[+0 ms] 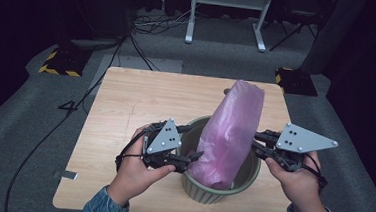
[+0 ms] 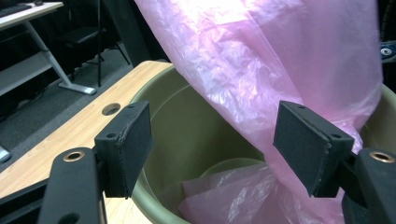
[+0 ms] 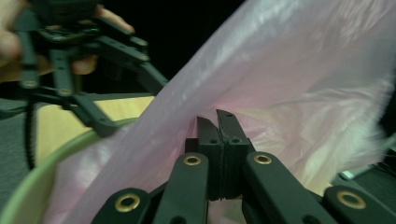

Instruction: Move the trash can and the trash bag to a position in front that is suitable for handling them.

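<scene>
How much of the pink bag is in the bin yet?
Done: the bag's bottom already sits inside the green bin. In hand: the right hand-held gripper pinches the bag's side, and the left hand-held gripper is open beside it. Left: most of the bag stands above the rim, not spread over it.

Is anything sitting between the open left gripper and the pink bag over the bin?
Nothing visible. The left gripper is open at the green bin's near rim, and the pink bag hangs right ahead of its pads. The right gripper pinches the bag's other side.
</scene>
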A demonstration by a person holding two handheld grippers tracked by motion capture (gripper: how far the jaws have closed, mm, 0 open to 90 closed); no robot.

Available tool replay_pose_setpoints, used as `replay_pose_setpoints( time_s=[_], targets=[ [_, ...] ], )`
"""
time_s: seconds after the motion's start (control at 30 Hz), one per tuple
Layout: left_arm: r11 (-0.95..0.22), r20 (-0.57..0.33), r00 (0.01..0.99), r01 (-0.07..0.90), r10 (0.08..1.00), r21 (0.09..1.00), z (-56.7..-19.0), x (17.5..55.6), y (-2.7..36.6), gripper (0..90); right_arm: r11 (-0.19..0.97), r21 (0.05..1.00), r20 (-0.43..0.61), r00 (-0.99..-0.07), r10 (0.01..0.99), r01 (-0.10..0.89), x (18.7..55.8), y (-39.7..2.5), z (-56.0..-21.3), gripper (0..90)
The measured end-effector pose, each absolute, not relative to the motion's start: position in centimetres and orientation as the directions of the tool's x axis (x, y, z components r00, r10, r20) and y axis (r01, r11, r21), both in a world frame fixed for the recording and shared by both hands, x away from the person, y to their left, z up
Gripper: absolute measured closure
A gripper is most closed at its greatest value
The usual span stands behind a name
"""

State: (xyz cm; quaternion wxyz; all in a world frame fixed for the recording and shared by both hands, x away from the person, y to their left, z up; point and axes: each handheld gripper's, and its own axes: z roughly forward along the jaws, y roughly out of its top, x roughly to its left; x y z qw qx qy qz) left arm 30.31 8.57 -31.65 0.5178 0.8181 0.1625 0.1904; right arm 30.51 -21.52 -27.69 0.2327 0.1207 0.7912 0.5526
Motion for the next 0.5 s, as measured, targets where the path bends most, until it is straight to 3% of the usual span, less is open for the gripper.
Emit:
replay_pose_setpoints(
  time_s=[0.5],
  targets=[
    [-0.418, 0.171, 0.898, 0.016, 0.405, 0.908, -31.1, 29.3, 7.0, 27.1, 0.438, 0.898, -0.199, -0.927, 0.319, -0.042, 30.1, -18.3, -29.9, 89.6]
  ],
)
